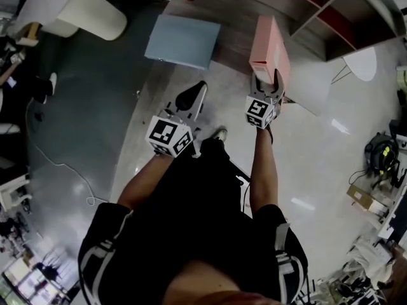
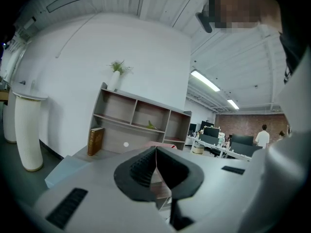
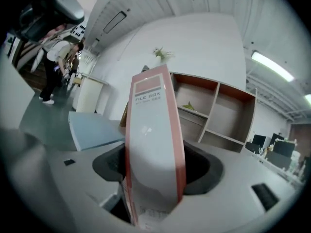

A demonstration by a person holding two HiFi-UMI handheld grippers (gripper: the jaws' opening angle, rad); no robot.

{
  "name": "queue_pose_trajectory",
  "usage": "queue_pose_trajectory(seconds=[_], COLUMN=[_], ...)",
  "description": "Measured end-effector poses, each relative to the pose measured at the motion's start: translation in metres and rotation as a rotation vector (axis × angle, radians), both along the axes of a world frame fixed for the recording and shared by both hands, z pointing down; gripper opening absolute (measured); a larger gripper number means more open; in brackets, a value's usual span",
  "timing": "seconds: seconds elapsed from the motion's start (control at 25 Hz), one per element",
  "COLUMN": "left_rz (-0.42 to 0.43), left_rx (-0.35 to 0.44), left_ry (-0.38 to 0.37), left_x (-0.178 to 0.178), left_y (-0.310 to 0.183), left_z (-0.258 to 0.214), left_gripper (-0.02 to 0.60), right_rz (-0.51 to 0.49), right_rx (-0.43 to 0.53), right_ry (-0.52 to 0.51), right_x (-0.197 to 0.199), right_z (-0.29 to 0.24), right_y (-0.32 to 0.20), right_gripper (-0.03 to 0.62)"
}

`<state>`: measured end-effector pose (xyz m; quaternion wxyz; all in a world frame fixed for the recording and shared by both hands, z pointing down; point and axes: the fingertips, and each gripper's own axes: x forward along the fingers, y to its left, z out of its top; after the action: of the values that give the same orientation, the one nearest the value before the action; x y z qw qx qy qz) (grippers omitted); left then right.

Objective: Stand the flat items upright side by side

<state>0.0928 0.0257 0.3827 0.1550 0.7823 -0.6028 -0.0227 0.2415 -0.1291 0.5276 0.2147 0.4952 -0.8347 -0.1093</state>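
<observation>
1. As seen from the head view, reaching straight ahead with the right forearm, right gripper pitched slightly below level, marker cube facing up
2. Clamping the pink file box with that tool, jaws spread wide and pressed on both broad faces near the box's lower end
3. Holding the box upright, narrow spine toward the right gripper view, label end up, at the front edge of the wooden ledge below the shelf unit; cannot tell whether touching the ledge
4. Reaching forward and leftward with the left forearm, left gripper near level, well left of the pink file box
5. Closed fully on nothing, pads meeting in a single seam in the left gripper view
6. Lying flat on the ledge to the left: blue file box, apart from the pink one
7. Standing upright at the left end of the shelf unit's bottom level: brown book, with white column further left
</observation>
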Motion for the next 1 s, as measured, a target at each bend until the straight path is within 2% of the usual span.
queue_pose_trajectory(seconds=[0.32,0.4,0.52,0.72,1.0], left_rz=[0.034,0.060,0.103,0.184,0.312], left_rx=[0.015,0.017,0.020,0.024,0.040], left_ry=[0.039,0.046,0.054,0.090,0.132], left_x=[-0.027,-0.035,-0.050,-0.075,-0.097], left_y=[-0.030,-0.043,-0.061,-0.096,-0.129], left_z=[-0.001,-0.001,-0.003,-0.007,-0.016], left_gripper=[0.025,0.025,0.025,0.025,0.025], right_rz=[0.099,0.133,0.218,0.329,0.457], right_rx=[-0.059,-0.093,-0.136,-0.150,-0.154], right_ry=[-0.428,-0.499,-0.457,-0.384,-0.360], right_x=[-0.004,-0.004,-0.005,-0.010,-0.013], right_z=[-0.020,-0.012,0.005,0.011,0.017], right_y=[-0.022,-0.029,-0.034,-0.038,-0.049], right_gripper=[0.318,0.318,0.314,0.307,0.302])
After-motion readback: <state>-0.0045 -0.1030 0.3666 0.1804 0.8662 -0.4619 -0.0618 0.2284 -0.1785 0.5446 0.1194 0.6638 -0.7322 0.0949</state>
